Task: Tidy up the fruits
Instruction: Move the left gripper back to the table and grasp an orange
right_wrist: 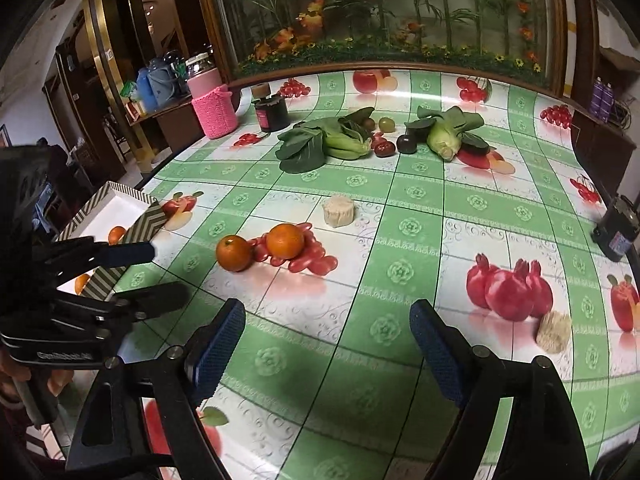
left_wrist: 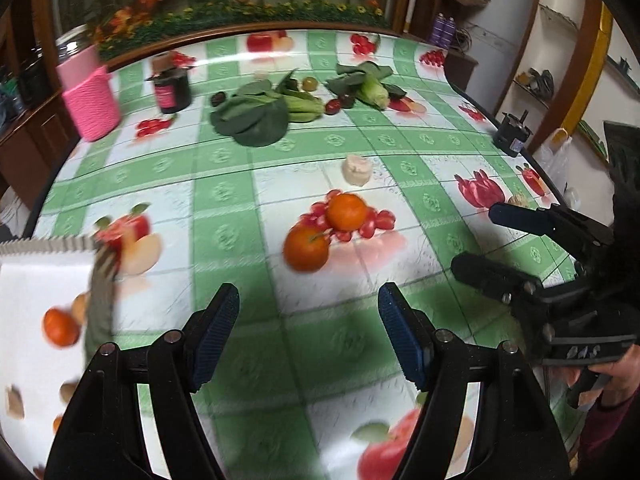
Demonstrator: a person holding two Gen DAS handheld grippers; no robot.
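Observation:
Two oranges lie on the fruit-print tablecloth: one nearer (left_wrist: pixel 306 249) (right_wrist: pixel 234 253), one just behind it (left_wrist: pixel 346 211) (right_wrist: pixel 285 241). A white box with a striped rim (left_wrist: pixel 36 304) (right_wrist: pixel 116 208) at the table's left edge holds an orange (left_wrist: pixel 60 327) (right_wrist: pixel 117 234) and other small fruits. My left gripper (left_wrist: pixel 308 332) is open and empty, short of the two oranges; it also shows in the right wrist view (right_wrist: pixel 160 276). My right gripper (right_wrist: pixel 326 346) is open and empty; it shows at the right in the left wrist view (left_wrist: pixel 476 240).
At the back lie leafy greens (right_wrist: pixel 308 148), a corn cob (right_wrist: pixel 442 140), dark plums and small fruits (right_wrist: pixel 406 144). A cream bun-like piece (right_wrist: pixel 338 210), a pink knitted container (right_wrist: pixel 214 114), a dark jar (right_wrist: pixel 272 114) and a black device (right_wrist: pixel 618 232) stand on the table.

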